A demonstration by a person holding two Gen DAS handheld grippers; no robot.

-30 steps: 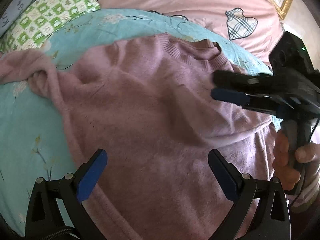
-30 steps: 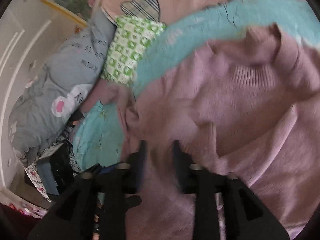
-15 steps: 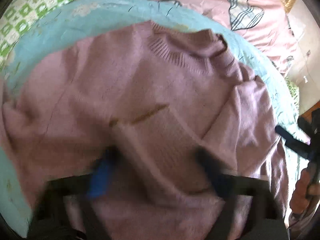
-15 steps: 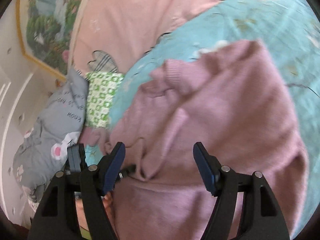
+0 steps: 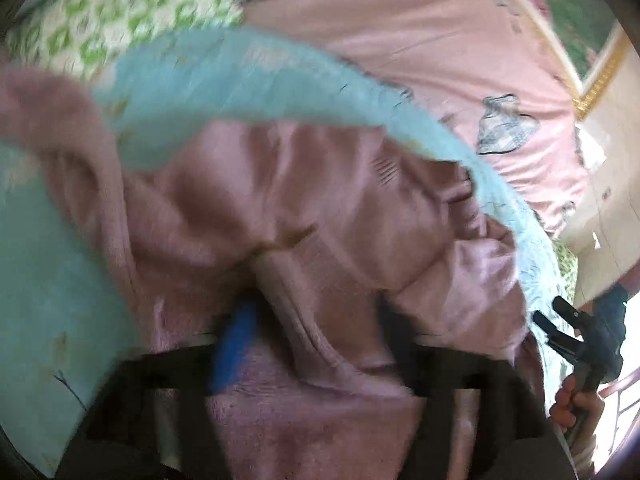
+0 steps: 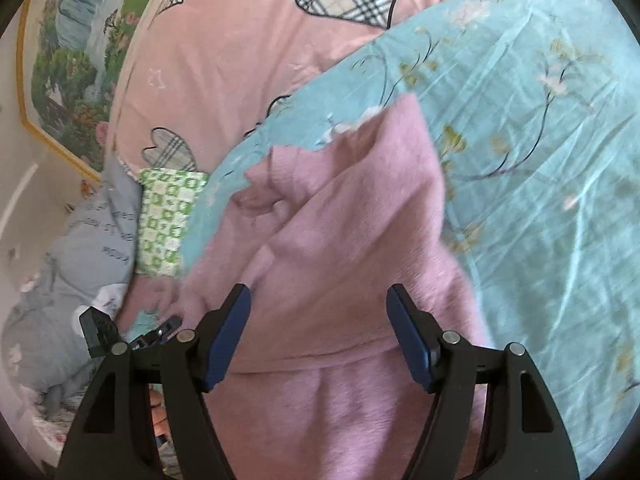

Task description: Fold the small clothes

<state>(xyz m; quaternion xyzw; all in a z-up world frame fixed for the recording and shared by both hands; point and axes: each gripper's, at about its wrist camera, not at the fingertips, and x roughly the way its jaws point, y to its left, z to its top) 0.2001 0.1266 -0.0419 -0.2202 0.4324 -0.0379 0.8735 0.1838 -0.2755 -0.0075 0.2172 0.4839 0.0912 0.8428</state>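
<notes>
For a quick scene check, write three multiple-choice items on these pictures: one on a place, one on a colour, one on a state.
1. The sweater lies on:
A. the blue floral sheet
B. a wooden floor
C. a chair

2. The pads of the right gripper are:
A. red
B. blue
C. yellow

3. The right gripper's jaws are:
A. shut on the sweater
B. shut on nothing
C. open

Answers: 1 A, the sheet shows all round the sweater; 2 B, both pads are blue; 3 C, a wide gap of sweater shows between them.
</notes>
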